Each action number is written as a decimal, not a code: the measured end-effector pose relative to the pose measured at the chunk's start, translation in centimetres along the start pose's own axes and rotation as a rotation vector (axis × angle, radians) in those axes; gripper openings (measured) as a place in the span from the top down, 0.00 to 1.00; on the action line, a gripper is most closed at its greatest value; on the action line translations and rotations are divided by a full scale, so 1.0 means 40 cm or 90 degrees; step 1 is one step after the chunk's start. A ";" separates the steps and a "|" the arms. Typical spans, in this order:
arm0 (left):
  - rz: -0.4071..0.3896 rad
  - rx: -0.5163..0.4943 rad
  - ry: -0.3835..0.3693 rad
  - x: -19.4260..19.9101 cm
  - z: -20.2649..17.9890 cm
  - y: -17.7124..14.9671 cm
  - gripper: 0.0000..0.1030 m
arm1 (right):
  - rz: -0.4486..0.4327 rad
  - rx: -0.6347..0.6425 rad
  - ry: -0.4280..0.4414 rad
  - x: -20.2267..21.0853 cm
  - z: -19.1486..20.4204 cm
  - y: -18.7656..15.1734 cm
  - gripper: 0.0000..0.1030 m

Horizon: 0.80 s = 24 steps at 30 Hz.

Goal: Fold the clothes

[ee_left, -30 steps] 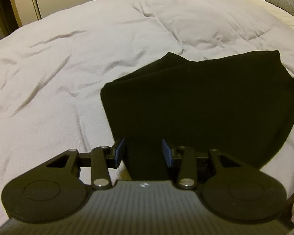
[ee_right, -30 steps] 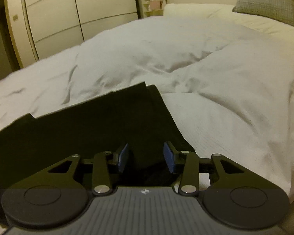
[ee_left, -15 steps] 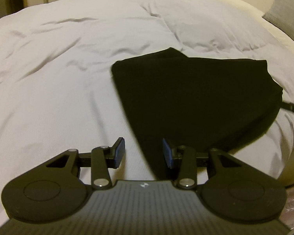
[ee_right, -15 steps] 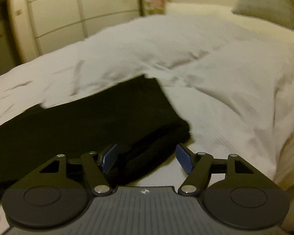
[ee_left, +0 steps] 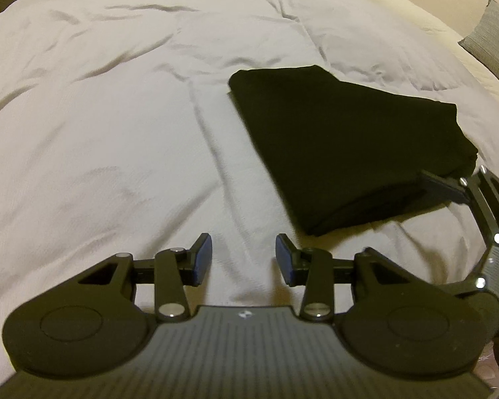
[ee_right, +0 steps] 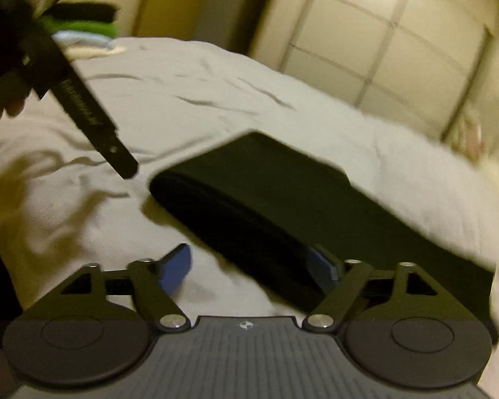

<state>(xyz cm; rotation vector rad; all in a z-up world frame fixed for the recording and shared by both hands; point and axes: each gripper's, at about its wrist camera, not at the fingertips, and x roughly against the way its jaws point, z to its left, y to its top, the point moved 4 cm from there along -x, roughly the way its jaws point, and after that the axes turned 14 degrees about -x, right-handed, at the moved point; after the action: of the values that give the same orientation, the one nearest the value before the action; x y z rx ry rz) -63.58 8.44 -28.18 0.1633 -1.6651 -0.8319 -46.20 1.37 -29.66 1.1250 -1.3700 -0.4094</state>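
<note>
A black garment (ee_left: 342,143), folded into a thick rectangle, lies on the white duvet (ee_left: 116,106). My left gripper (ee_left: 243,259) is open and empty over bare duvet, just left of the garment's near corner. In the right wrist view the garment (ee_right: 282,199) lies slanted. My right gripper (ee_right: 249,266) is wide open at the garment's near edge, with the right pad under or against the fabric. The right gripper also shows in the left wrist view (ee_left: 449,186) at the garment's right corner. The left gripper shows in the right wrist view (ee_right: 83,106), upper left.
Cream wardrobe doors (ee_right: 382,43) stand behind the bed. A stack of folded clothes, green and pale blue (ee_right: 93,33), sits at the far side. A grey pillow (ee_left: 495,33) lies at the bed's head on the right.
Both grippers have let go of the garment and pulled back. The left one swung left onto bare duvet. The right one opened wider and turned sharply left, its view is blurred.
</note>
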 end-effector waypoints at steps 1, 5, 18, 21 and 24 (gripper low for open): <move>0.000 0.004 0.001 0.000 0.008 -0.005 0.65 | -0.004 0.023 -0.002 -0.009 0.018 0.001 0.18; -0.003 0.019 0.002 0.000 0.040 -0.019 0.65 | -0.017 0.112 -0.019 -0.050 0.075 -0.003 0.18; -0.006 0.016 0.009 -0.034 0.064 0.040 0.65 | -0.041 0.089 -0.015 -0.144 0.059 0.023 0.88; -0.019 0.003 0.006 -0.034 0.045 0.081 0.64 | -0.028 -0.227 0.096 -0.111 -0.101 0.087 0.91; -0.042 -0.020 -0.008 -0.039 -0.003 0.144 0.64 | -0.062 -0.523 0.168 -0.071 -0.300 0.090 0.90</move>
<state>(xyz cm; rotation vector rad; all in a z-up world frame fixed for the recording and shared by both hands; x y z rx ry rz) -61.17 13.46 -25.99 0.1925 -1.6654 -0.9104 -37.31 9.95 -26.12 0.5310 -0.7822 -0.7749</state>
